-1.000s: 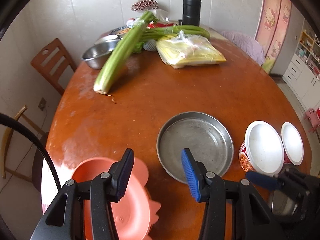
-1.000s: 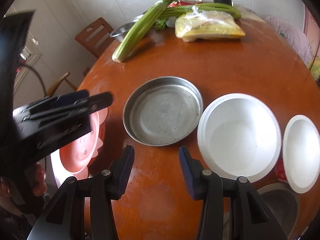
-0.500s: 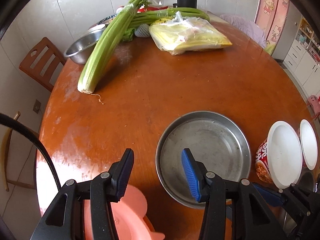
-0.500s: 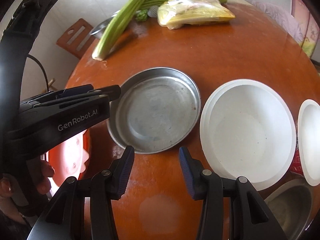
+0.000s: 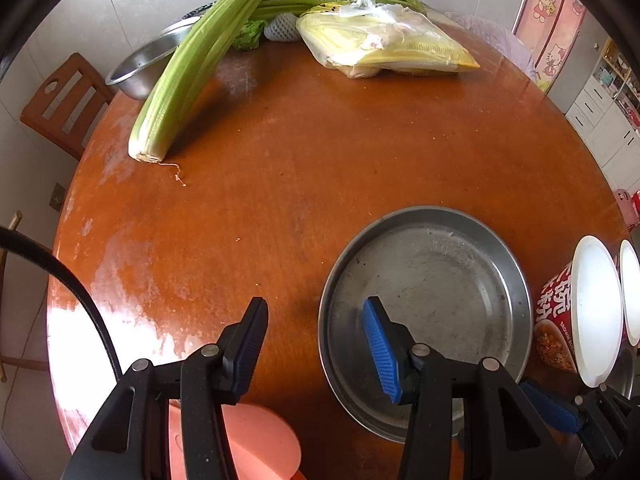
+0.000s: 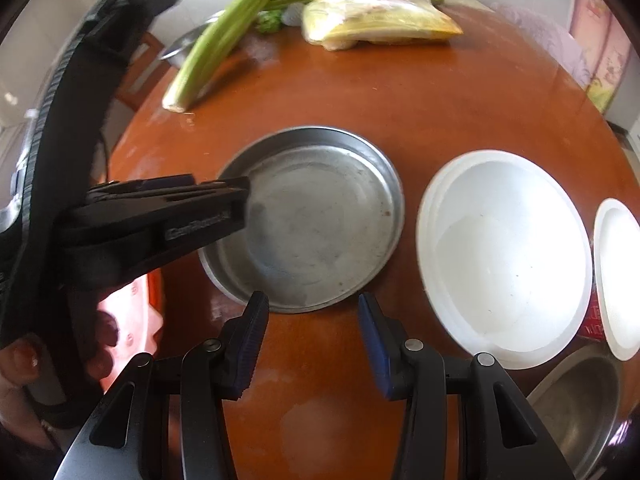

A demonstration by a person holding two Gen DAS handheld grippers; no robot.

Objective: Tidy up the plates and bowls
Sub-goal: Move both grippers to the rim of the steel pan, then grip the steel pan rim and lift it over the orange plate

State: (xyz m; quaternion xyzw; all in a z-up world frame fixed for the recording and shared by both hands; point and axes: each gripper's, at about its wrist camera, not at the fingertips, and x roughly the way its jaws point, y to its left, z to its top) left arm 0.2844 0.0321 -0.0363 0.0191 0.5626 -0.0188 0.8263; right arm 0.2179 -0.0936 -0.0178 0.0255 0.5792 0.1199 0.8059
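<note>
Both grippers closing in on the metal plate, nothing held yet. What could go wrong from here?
1. The left gripper straddles the near-left rim of the round metal plate; its rim is low and slick, so the open jaws may slip or tip it.
2. The paper bowl sits close to the plate's right; sliding the plate could knock it.
3. The right gripper hangs close to the left one, so they may collide.

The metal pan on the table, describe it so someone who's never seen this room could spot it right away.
On the round wooden table, look at the near side, between the pink plate and the white bowl. The metal pan is round, shallow and empty, the only flat-bottomed grey dish there.
</note>
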